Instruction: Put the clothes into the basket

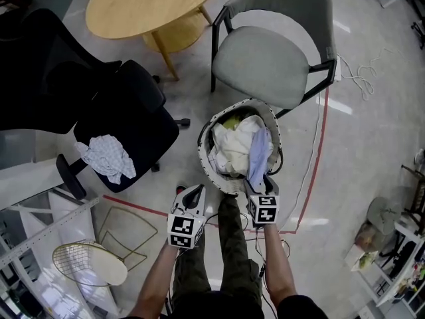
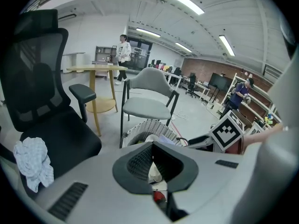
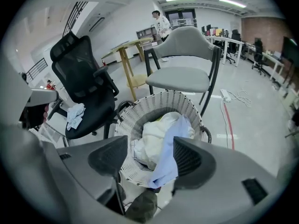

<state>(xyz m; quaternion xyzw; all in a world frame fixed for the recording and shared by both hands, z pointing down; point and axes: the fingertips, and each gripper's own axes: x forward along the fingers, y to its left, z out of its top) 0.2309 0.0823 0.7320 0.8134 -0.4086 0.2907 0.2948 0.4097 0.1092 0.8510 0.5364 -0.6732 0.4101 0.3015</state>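
The right claw is spread wide and grips nothing. It hangs over the near side of the basket, and the blue cloth shows in its gap, close to 1 pad but not pinched. The left claw is pressed together at the tips and empty, off to the basket's left.

Most of the clothes already lie in the basket as a white heap. The blue cloth is only half in, draped across the near rim. 1 more piece, a crumpled white rag, sits on the seat of the black chair, well apart from the basket.

The likely trouble is the blue cloth. A brush from the claw, or a pull on its loose end, could slide it off the rim onto the floor. Closing too low could also catch the wicker with the fabric and drag or tip the light basket.

The blue cloth's long axis runs from the heap out over the rim toward the person, its free end pointing down. The rag is bunched and shows no clear direction.
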